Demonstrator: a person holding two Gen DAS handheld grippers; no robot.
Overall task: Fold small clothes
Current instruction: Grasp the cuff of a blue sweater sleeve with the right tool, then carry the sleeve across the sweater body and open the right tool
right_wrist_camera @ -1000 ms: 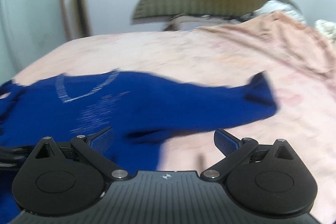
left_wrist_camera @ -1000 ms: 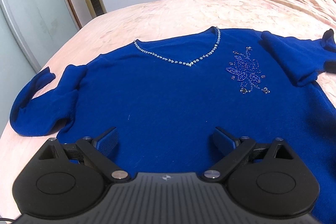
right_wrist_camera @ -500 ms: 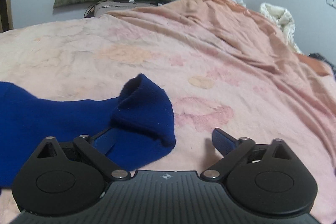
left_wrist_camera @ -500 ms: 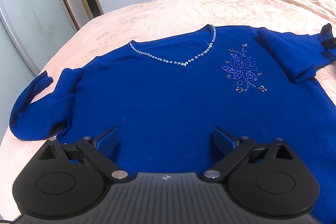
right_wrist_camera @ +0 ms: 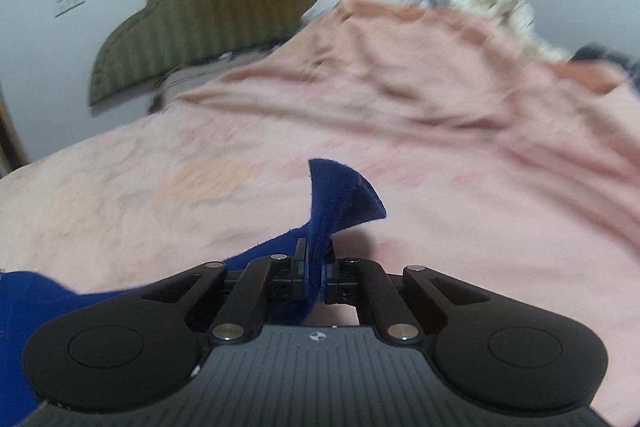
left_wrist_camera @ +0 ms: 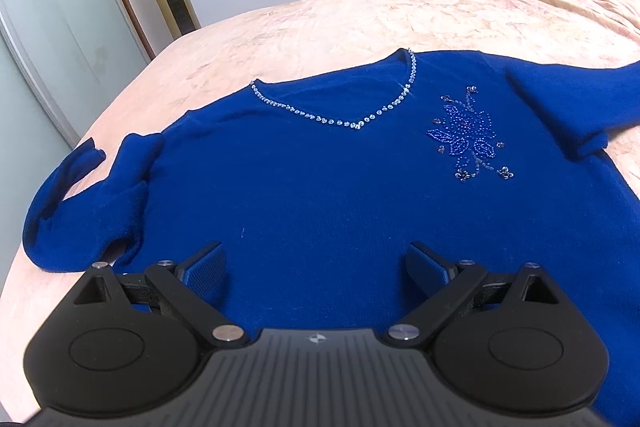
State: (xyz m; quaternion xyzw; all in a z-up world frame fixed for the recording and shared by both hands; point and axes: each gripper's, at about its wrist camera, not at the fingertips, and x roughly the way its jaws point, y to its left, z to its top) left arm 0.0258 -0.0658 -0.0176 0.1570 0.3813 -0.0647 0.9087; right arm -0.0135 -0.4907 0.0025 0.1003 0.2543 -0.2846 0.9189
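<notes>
While the left tongs [left_wrist_camera: 314, 269] hover wide over the flat blue knitted beaded sweater [left_wrist_camera: 340, 187], the right tongs [right_wrist_camera: 317, 273] pinch its sleeve cuff [right_wrist_camera: 340, 199], apparently ready to fold it inward.

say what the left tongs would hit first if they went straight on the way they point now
Most likely the blue sweater front, below its beaded neckline. The left tongs stand open and tilt down over it.
</notes>
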